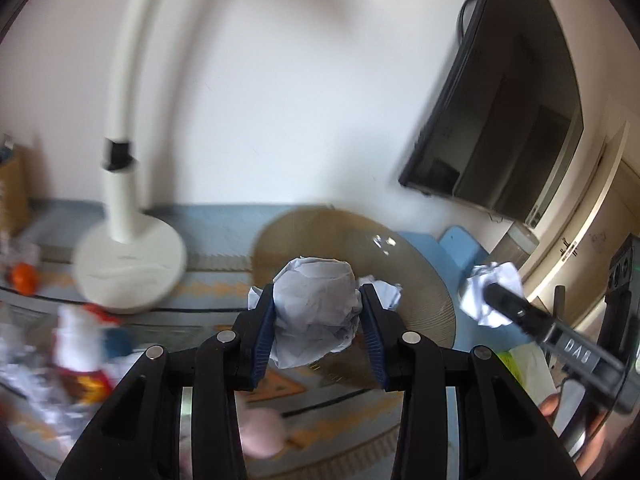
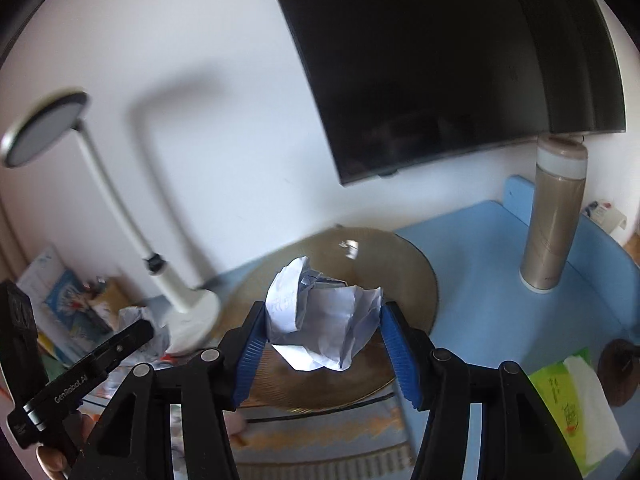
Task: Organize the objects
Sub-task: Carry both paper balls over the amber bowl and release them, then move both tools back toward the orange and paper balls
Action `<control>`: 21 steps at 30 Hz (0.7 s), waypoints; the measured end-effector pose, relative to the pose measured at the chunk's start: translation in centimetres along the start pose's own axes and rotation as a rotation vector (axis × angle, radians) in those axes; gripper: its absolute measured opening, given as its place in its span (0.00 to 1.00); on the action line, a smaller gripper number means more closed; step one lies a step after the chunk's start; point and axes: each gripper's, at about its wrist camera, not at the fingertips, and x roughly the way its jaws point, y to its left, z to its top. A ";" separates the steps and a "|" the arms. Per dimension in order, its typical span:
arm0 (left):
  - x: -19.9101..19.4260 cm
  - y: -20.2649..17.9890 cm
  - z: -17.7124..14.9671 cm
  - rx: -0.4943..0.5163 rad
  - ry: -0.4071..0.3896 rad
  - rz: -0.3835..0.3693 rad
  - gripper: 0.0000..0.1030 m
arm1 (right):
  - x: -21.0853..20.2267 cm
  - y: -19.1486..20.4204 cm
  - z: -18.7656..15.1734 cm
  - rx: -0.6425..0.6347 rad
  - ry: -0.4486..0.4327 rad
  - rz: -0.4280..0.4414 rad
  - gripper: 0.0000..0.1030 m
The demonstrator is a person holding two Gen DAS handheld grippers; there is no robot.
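Two claws, left claw (image 1: 318,320) and right claw (image 2: 324,332), each clamp crumpled paper, seemingly above the round tray's (image 2: 420,280) edge.

Black claw (image 1: 318,312) linkages, blue ribbed pads (image 2: 250,364), silver pivot pins.

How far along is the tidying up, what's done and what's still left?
Done: nothing visibly put away. In hand: the left gripper clamps one crumpled paper ball, the right gripper another paper ball, both above the round tan mat. Left: more crumpled paper, a toy figure and an orange beside the lamp base.
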 end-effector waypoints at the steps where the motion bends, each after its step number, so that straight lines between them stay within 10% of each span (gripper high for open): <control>1: 0.9 -0.5 0.0 0.004 0.011 -0.007 0.36 | 0.7 -0.2 0.1 0.001 0.013 -0.007 0.55; 3: 2.5 -1.5 -0.2 0.024 0.023 0.000 0.39 | 2.0 -0.6 0.1 0.006 0.038 -0.007 0.58; 7: 3.8 -1.9 -0.9 0.003 0.039 -0.029 0.80 | 2.8 -1.3 0.0 0.012 0.043 -0.022 0.72; 21: -10.2 1.8 -4.4 -0.011 -0.108 0.075 0.85 | -1.4 1.4 -3.8 -0.001 0.058 0.120 0.72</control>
